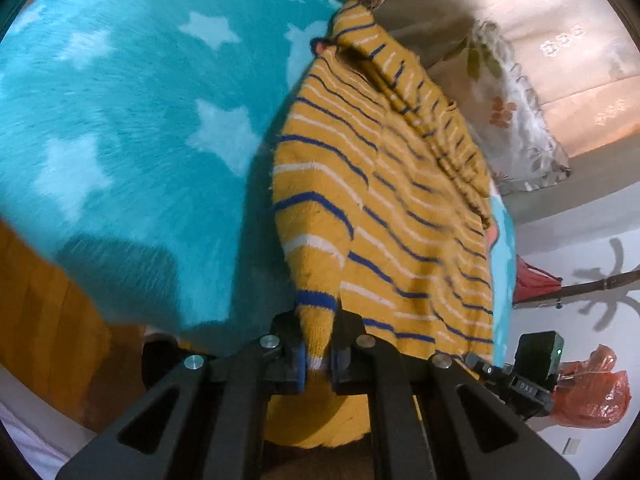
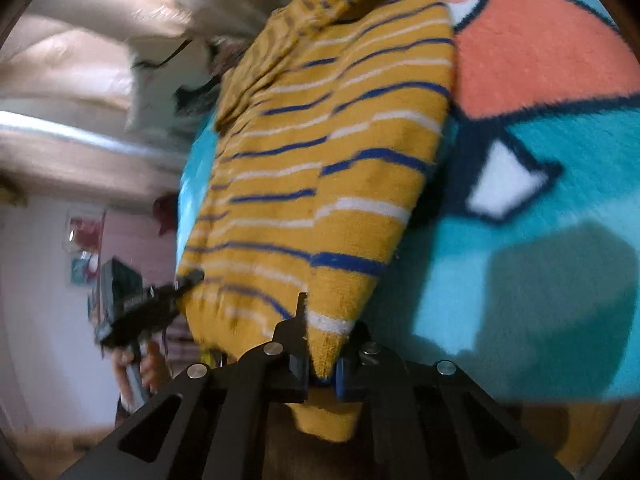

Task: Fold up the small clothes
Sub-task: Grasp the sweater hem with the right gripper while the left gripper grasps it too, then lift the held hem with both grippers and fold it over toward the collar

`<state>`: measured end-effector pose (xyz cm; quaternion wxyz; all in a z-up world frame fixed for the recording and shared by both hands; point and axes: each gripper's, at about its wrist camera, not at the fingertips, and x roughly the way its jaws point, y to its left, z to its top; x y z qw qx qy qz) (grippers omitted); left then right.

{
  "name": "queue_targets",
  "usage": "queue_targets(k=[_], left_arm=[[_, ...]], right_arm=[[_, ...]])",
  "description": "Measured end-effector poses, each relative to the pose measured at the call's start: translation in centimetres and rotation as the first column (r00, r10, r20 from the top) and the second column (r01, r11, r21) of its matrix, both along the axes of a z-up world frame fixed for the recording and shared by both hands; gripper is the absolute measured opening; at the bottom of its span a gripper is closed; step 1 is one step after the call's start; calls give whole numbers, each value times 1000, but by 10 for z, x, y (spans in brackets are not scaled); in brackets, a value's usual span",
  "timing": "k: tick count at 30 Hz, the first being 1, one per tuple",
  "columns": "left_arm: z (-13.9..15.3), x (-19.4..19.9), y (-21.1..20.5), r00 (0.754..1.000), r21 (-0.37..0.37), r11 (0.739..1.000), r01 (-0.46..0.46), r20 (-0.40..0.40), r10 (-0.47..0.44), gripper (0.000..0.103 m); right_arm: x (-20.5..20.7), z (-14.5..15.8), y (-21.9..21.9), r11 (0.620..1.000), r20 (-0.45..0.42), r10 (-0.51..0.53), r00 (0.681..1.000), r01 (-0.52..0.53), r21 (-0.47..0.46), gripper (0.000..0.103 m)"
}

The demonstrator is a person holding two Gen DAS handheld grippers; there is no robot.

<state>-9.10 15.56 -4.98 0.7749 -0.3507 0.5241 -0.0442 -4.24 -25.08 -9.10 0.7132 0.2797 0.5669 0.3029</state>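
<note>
A small mustard-yellow knitted sweater [image 1: 384, 208] with blue and white stripes is held up off a turquoise fleece blanket [image 1: 132, 128]. My left gripper [image 1: 318, 360] is shut on one of the sweater's near corners. My right gripper [image 2: 324, 372] is shut on the other near corner of the sweater [image 2: 328, 168]. The far part of the sweater still lies bunched on the blanket. The left gripper also shows in the right wrist view [image 2: 140, 312], at the sweater's left edge. The right gripper's body shows in the left wrist view [image 1: 520, 376].
The blanket has white stars and, in the right wrist view, an orange cartoon figure [image 2: 540, 52]. A floral pillow [image 1: 516, 120] and beige bedding lie beyond the sweater. An orange plastic bag [image 1: 596, 392] sits at the right by a white wall.
</note>
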Motion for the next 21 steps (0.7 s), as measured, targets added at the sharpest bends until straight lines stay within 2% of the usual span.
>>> queue_targets(k=[3,5,7,15,19,21], left_arm=[[3,-13,-5,1000,-5,1000,-10,-26,10,7],[-3,-17,-9,999,1,1000,-18,-48,18,7],[-9,-15,-9,997,-25,999,-43,-59,42,7],[5,-10,-6,996,-34,996,-88,-36,87,7],[29,22,2,996,-36,995,-92,-2,92,7],[42,57,11,995,-44,995,-92,30,93,7]], right_arm=[[-15,11,-17,1000,-18,12,1000,-12,16,9],[-18,9,-21,1000,-32,15,999,-14,22,9],[-14,2,-20,1000,-46,21,999,-20,22,9],[0,5,-25,998,-59,66,996,-65,20,9],[23,25,-21,995,-31,72,997,-69,76,9],[44,39,-19,992,-2,59,998,-58,113,9]])
